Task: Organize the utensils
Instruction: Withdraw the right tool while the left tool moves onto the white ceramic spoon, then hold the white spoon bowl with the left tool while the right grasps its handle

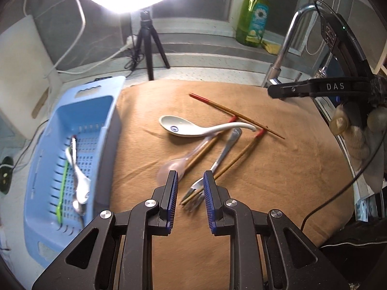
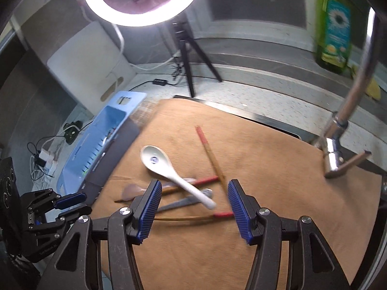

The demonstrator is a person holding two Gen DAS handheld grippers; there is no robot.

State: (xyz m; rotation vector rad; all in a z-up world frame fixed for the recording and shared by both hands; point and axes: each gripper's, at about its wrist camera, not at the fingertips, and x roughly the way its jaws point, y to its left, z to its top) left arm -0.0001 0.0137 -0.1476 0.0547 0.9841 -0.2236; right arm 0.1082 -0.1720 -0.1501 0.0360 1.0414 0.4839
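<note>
On the tan cloth (image 1: 278, 181) lie a white ceramic spoon (image 1: 193, 125), a translucent plastic spoon (image 1: 174, 169), a metal fork (image 1: 212, 169) and several red-tipped chopsticks (image 1: 232, 111). My left gripper (image 1: 191, 181) is open and empty, hovering just above the fork's tines. The blue basket (image 1: 79, 111) at left holds a metal spoon (image 1: 77, 169) and a green utensil (image 1: 61, 191). My right gripper (image 2: 193, 188) is open and empty above the white spoon's handle (image 2: 193, 188) and the chopsticks (image 2: 210, 154). The left gripper also shows in the right wrist view (image 2: 72, 203).
A ring light on a black tripod (image 1: 150, 43) stands behind the cloth. A green soap bottle (image 1: 254, 17) and a chrome faucet (image 1: 285, 46) are at the back right. A white cutting board (image 1: 21, 72) leans at left. Cables lie on the counter.
</note>
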